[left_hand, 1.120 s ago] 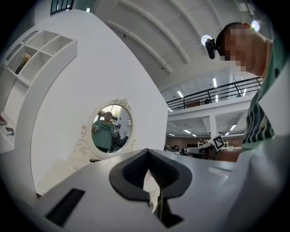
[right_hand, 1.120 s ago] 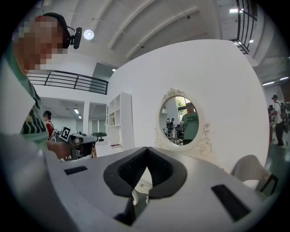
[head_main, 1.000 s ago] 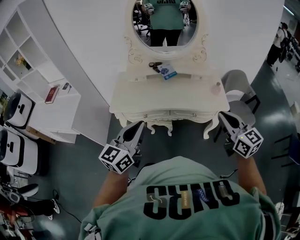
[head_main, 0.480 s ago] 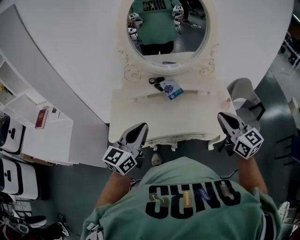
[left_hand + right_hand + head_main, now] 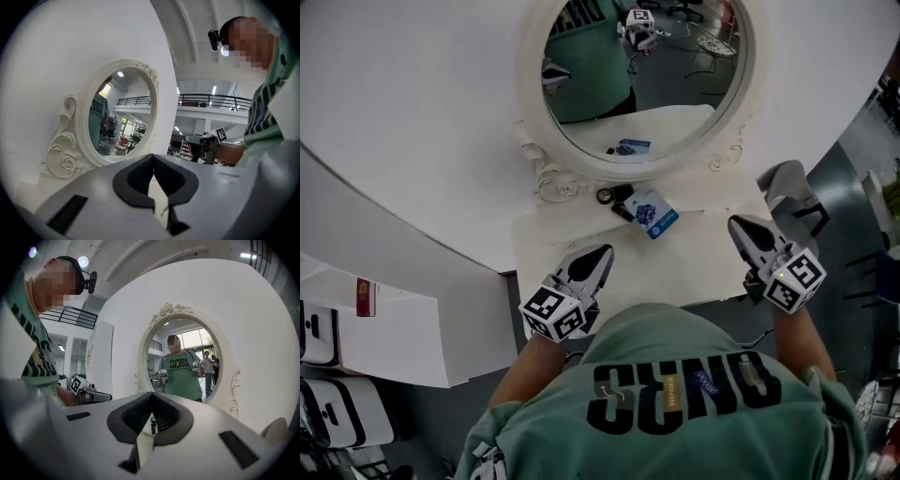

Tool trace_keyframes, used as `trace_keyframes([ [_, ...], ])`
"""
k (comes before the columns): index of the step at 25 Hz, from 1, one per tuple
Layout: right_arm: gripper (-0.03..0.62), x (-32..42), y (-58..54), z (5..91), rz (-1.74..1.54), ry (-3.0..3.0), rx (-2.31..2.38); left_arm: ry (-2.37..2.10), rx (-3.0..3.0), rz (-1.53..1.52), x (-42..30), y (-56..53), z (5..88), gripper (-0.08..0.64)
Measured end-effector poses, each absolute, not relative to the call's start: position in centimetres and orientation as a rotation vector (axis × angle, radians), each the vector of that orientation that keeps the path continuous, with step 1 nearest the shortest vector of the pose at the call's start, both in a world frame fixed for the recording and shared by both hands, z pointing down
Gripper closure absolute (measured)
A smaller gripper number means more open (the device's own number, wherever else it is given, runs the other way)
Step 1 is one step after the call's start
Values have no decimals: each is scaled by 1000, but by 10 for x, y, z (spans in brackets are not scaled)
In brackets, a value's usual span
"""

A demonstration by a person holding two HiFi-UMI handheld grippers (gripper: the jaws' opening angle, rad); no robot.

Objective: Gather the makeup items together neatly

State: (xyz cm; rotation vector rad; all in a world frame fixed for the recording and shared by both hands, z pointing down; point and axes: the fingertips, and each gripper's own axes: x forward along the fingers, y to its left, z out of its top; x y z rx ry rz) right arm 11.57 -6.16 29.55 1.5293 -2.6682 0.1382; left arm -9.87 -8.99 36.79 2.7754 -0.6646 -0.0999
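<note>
Moved: both grippers have come forward; a second ago they were short of the table (image 5: pixel 698 267), now they reach over its front edge.
Left hand: forearm stretched ahead, left gripper (image 5: pixel 604 252) about level, aimed at the mirror (image 5: pixel 642 84), jaws closed on nothing.
Right hand: right gripper (image 5: pixel 735 223) by the table's right edge, about level, jaws pressed together, empty.
Makeup: bunched at the back of the table, under the mirror, well apart from both grippers.
Packet (image 5: pixel 655 214): blue, flat, turned askew to the table edge.
Stick (image 5: pixel 622 211): dark, just left of the packet, long axis diagonal.
Compact (image 5: pixel 606 196): round, black, behind the stick.
</note>
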Motion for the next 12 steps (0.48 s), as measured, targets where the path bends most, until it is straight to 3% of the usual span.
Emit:
trace_keyframes([
  [12, 597, 169, -155, 345, 272, -2820, 1161, -882, 2468, 87, -14, -149, 468, 552],
])
